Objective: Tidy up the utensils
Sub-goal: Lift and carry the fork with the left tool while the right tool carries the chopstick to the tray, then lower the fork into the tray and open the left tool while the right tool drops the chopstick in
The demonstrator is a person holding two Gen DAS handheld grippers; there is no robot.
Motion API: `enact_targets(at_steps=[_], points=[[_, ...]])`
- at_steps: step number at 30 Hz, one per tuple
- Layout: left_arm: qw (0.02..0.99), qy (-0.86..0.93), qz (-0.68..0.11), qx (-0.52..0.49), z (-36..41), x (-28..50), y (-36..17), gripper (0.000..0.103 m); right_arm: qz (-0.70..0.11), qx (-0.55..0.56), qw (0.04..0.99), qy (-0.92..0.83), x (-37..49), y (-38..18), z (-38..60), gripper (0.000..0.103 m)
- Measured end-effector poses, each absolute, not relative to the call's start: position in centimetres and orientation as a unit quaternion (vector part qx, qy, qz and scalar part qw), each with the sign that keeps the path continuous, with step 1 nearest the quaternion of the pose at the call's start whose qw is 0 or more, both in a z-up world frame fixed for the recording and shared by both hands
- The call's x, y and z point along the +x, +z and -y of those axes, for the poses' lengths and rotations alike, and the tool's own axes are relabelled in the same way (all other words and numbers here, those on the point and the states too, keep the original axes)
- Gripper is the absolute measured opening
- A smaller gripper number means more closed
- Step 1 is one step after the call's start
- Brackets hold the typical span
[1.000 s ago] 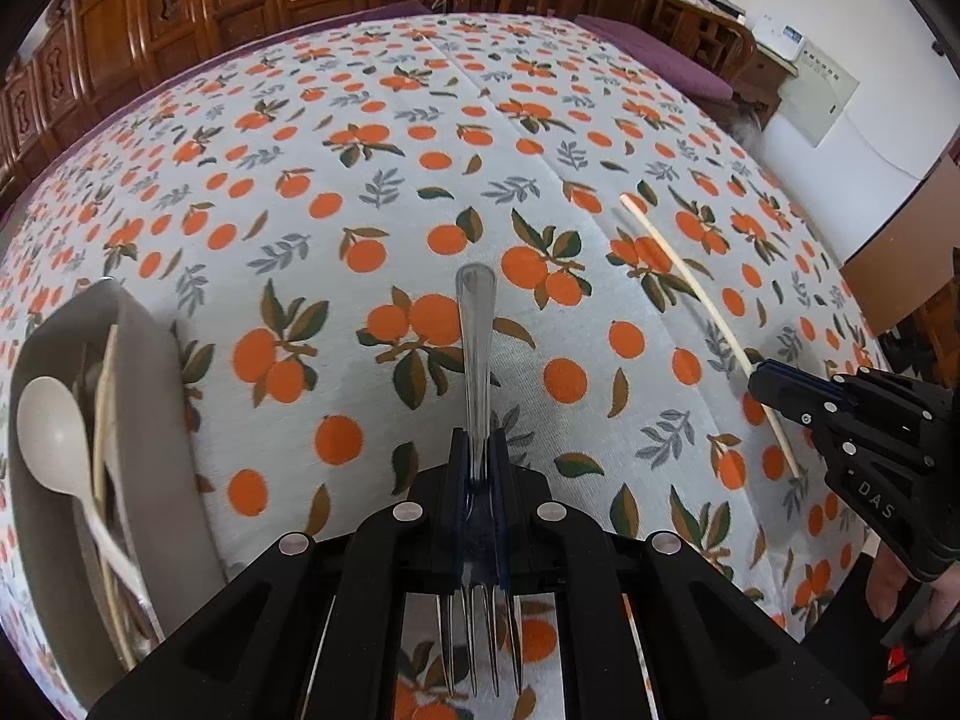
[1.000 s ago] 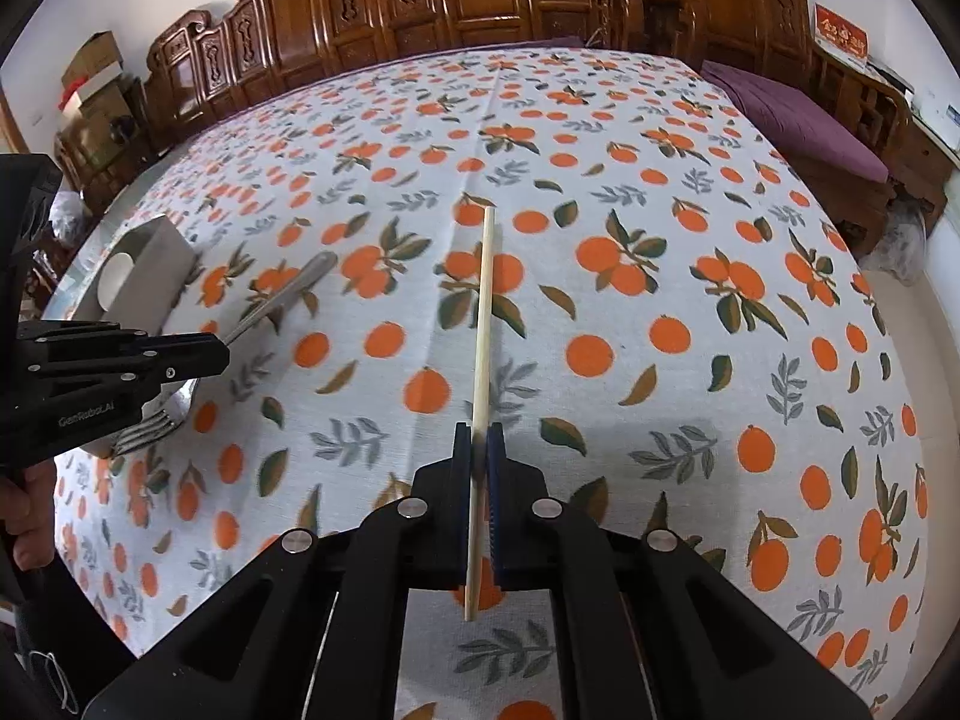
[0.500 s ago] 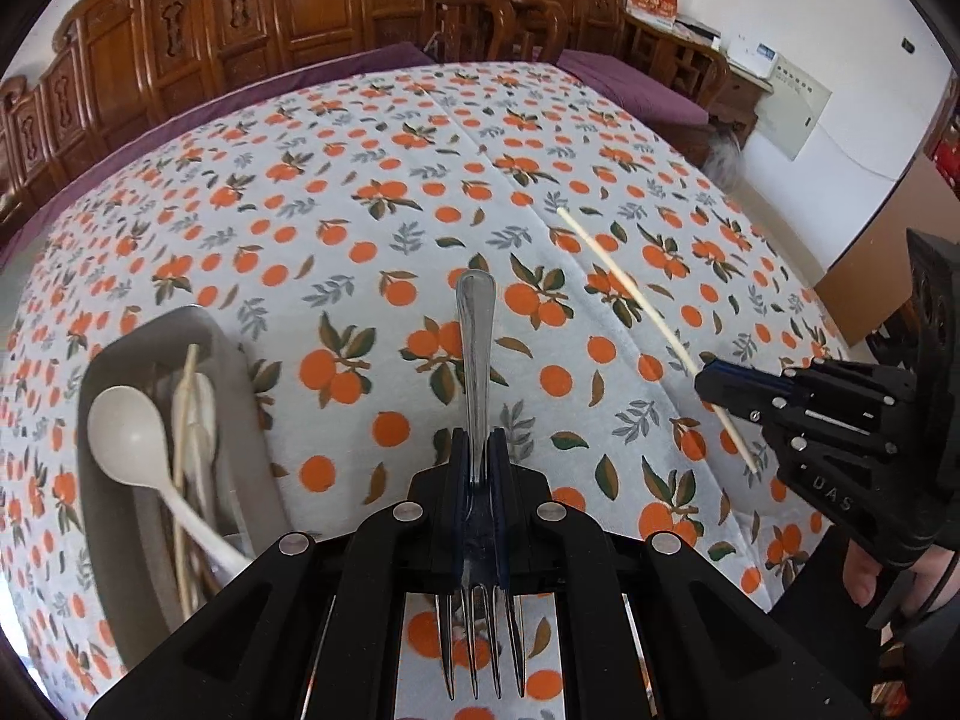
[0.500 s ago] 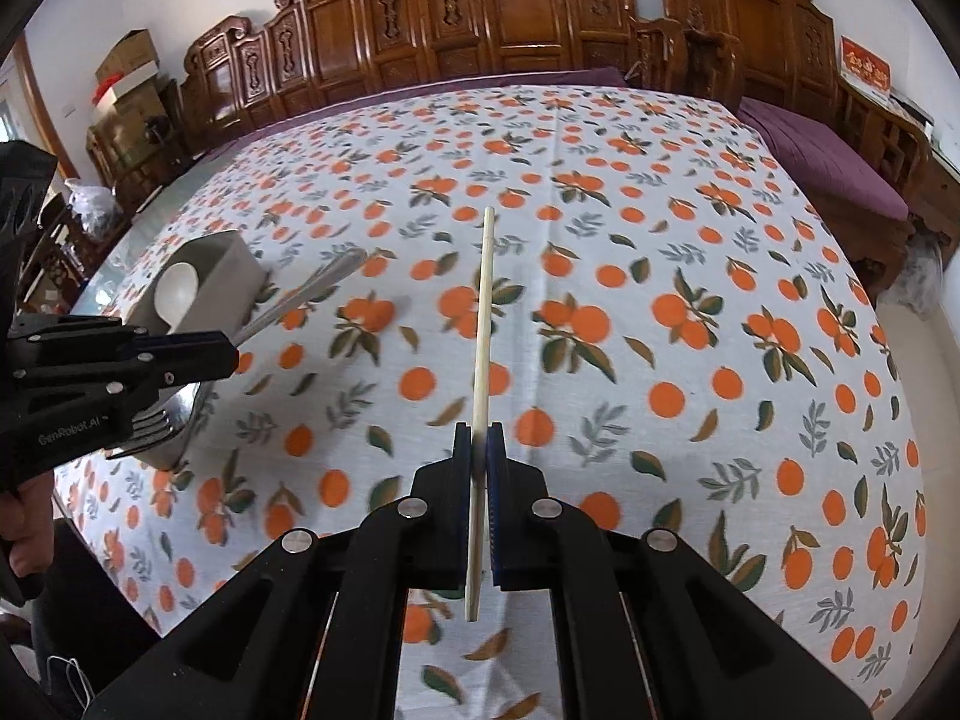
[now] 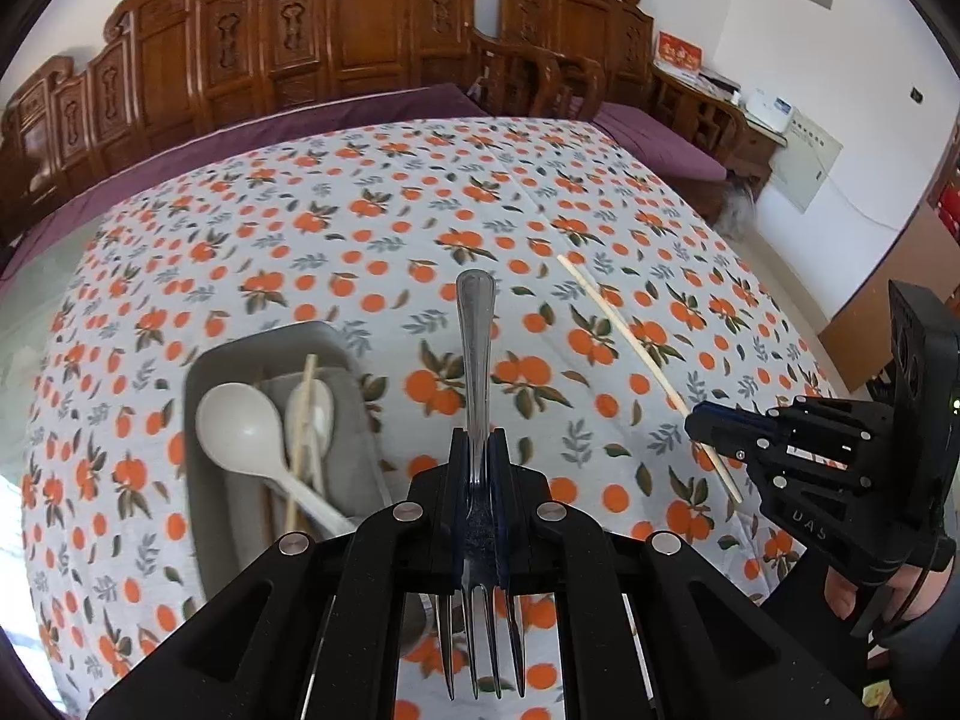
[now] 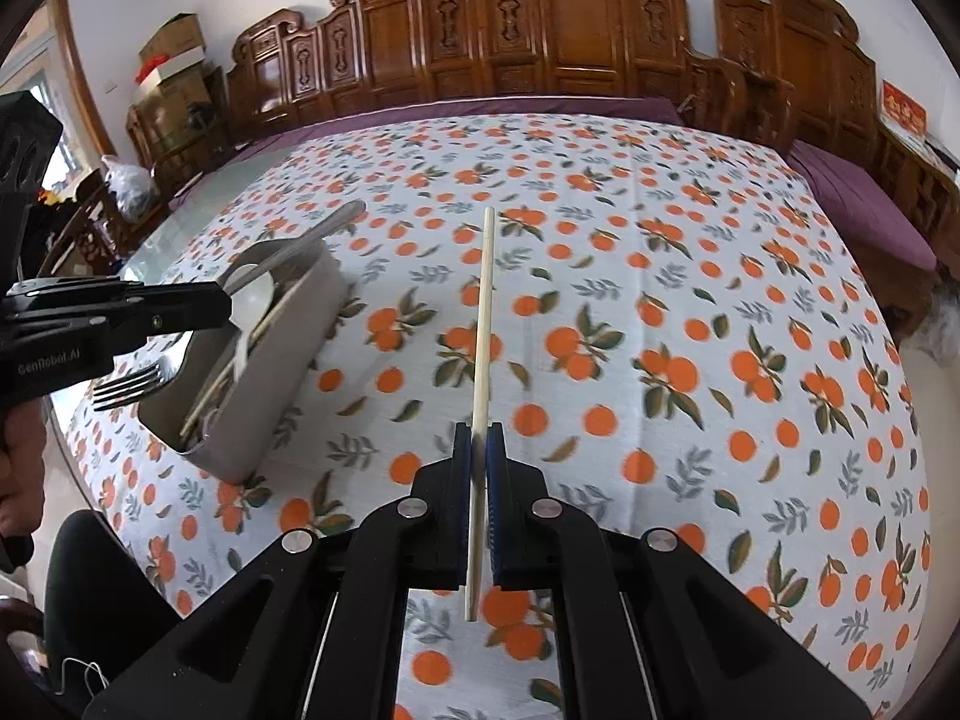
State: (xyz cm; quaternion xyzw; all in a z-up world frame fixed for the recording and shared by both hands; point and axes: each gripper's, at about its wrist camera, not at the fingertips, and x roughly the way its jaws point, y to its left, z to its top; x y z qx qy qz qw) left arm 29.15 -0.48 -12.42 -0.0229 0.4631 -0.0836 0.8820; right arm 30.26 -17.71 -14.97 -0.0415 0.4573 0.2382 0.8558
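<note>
My left gripper (image 5: 478,441) is shut on a metal fork (image 5: 475,354), handle pointing forward and tines toward the camera, held above the table to the right of a grey utensil box (image 5: 210,360). The box holds a white spoon (image 5: 240,426) and wooden chopsticks (image 5: 303,408). My right gripper (image 6: 478,438) is shut on a single wooden chopstick (image 6: 485,312), held above the table right of the box (image 6: 282,372). In the right wrist view the left gripper (image 6: 222,306) with the fork (image 6: 129,387) sits over the box's near end. The right gripper (image 5: 696,423) shows in the left wrist view.
The table carries a white cloth printed with oranges (image 6: 690,330). Carved wooden chairs (image 6: 540,30) line the far side, with a purple cushion (image 6: 858,204) at right. The table's front edge (image 6: 138,540) is close below the box.
Both grippers have risen and drawn back with their utensils. The box now shows more fully, to the left of the fork. The chopstick is higher above the cloth.
</note>
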Motion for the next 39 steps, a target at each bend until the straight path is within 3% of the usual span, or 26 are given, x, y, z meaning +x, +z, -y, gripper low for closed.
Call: enact_targets(at_steps=[18, 31, 39], points=[[0.876, -0.036, -0.478, -0.047, -6.3, 28.3, -14.9, 0.006, -0.458, -0.058, 0.846, 0.266, 29.8, -14.8, 13.6, 0.006], [0.856, -0.003, -0.514, -0.054, -8.4, 29.9, -19.9, 0.006, -0.459, -0.059, 0.837, 0.292, 29.5, -14.5, 10.7, 0.006], [0.869, 0.006, -0.489, -0.075, -9.9, 28.5, -18.3, 0.01, -0.456, -0.068, 0.829, 0.316, 29.0, -14.1, 7.1, 0.006]])
